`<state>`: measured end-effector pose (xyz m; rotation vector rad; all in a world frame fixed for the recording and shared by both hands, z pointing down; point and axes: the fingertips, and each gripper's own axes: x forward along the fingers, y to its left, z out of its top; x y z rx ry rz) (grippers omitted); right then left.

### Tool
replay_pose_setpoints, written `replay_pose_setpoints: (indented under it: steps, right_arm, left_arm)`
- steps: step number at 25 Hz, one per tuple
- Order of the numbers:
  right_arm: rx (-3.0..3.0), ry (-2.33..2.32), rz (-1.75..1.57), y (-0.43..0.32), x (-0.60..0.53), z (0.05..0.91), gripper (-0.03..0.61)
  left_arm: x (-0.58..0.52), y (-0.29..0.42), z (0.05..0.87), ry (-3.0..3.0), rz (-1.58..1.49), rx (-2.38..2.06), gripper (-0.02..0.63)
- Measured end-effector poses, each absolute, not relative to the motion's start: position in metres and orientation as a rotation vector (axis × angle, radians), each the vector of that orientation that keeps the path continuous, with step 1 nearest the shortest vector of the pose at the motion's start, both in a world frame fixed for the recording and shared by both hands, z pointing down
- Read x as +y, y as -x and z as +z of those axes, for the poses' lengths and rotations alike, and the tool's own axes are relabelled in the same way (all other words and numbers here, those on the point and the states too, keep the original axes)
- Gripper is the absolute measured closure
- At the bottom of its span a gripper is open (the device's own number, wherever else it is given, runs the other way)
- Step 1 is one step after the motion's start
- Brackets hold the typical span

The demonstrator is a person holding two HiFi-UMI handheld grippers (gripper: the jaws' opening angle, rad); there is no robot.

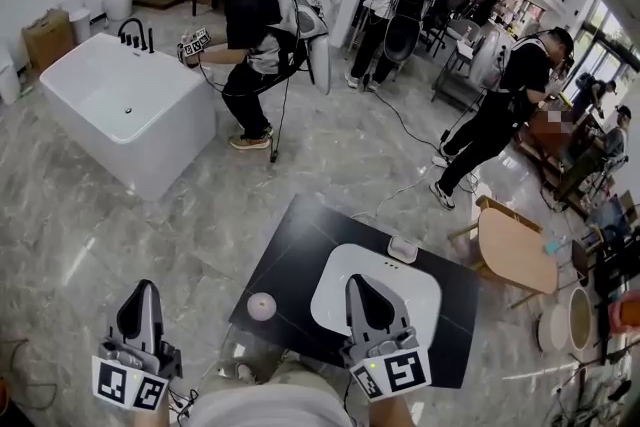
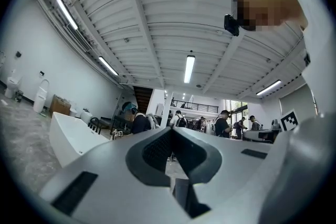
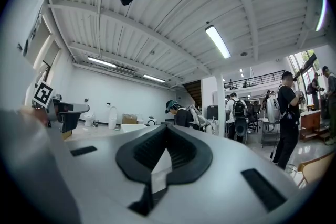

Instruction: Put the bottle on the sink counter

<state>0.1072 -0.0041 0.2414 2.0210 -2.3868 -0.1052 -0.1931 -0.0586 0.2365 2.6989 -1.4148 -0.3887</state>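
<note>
A black sink counter (image 1: 290, 245) with a white basin (image 1: 340, 270) lies below me in the head view. On its left part sits a small round white thing (image 1: 261, 306), perhaps the bottle seen from above. My left gripper (image 1: 143, 288) hangs left of the counter over the floor, jaws shut and empty. My right gripper (image 1: 359, 282) is over the basin, shut with nothing in it. Both gripper views look up at the ceiling and the far room. There the left gripper (image 2: 170, 130) and the right gripper (image 3: 167, 128) each show jaws meeting at the tip. Neither gripper touches the round thing.
A white bathtub (image 1: 120, 105) with a black tap stands at far left. Several people work beyond it, and cables trail over the marble floor. A small white dish (image 1: 403, 249) lies on the counter's far edge. A round wooden table (image 1: 515, 250) stands to the right.
</note>
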Motion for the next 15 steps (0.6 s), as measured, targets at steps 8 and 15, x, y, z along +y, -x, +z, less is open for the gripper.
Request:
replay_pose_setpoints:
  steps: [8, 15]
  right_arm:
    - [-2.368, -2.031, -0.1, -0.107, 0.007, 0.246, 0.569]
    - [-2.363, -2.029, -0.101, -0.103, 0.012, 0.251, 0.569]
  left_arm:
    - [-0.05, 0.193, 0.243, -2.696, -0.391, -1.397, 0.6]
    - [-0.046, 0.197, 0.249, -2.691, -0.392, -1.394, 0.6]
